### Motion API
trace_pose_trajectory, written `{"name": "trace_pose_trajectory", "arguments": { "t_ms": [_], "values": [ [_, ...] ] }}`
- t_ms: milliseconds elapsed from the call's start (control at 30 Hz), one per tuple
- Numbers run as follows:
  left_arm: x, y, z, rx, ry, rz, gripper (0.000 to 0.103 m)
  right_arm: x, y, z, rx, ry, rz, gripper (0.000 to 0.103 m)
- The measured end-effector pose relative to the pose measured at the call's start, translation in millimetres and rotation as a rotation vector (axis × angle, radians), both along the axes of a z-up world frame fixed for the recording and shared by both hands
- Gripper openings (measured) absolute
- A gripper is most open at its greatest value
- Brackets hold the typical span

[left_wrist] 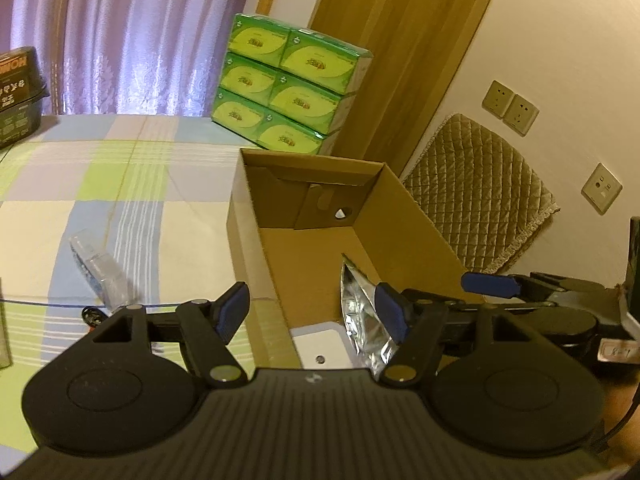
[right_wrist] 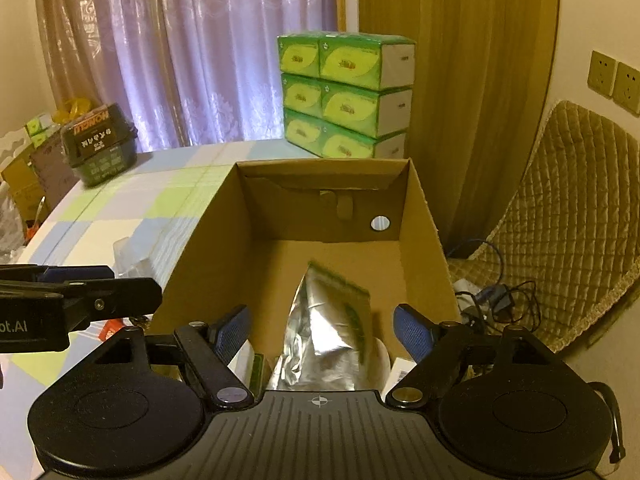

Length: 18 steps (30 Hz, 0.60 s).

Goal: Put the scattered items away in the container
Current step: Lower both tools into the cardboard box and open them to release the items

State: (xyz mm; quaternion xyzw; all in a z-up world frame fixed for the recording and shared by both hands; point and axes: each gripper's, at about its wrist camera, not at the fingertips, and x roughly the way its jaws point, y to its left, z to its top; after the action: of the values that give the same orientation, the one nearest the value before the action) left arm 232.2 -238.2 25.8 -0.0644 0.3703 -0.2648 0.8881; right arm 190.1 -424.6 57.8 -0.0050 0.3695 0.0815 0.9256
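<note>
Lying in cardboard box (right_wrist: 416,216): silver foil pouch (right_wrist: 320,332), white items; both tools gaping, empty.

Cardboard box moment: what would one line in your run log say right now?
left gripper: open, empty | right gripper: open over cardboard box | foil pouch: inside box | clear plastic item: on tablecloth

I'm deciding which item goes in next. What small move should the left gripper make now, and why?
Probably swing the left gripper leftward toward the clear plastic item lying on the checked tablecloth. Its jaws are open and empty, the silver pouch already sits inside the cardboard box, and that plastic item is outside it.
</note>
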Motion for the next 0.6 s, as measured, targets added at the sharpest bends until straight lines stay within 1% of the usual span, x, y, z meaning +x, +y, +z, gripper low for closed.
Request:
{"name": "trace_pose_trajectory", "arguments": {
  "t_ms": [600],
  "values": [
    [-19.9,51.4,8.7,-0.009,-0.010,0.056,0.067,-18.7,31.1,11.6,-0.041,0.007,0.019,0.084]
  ]
}}
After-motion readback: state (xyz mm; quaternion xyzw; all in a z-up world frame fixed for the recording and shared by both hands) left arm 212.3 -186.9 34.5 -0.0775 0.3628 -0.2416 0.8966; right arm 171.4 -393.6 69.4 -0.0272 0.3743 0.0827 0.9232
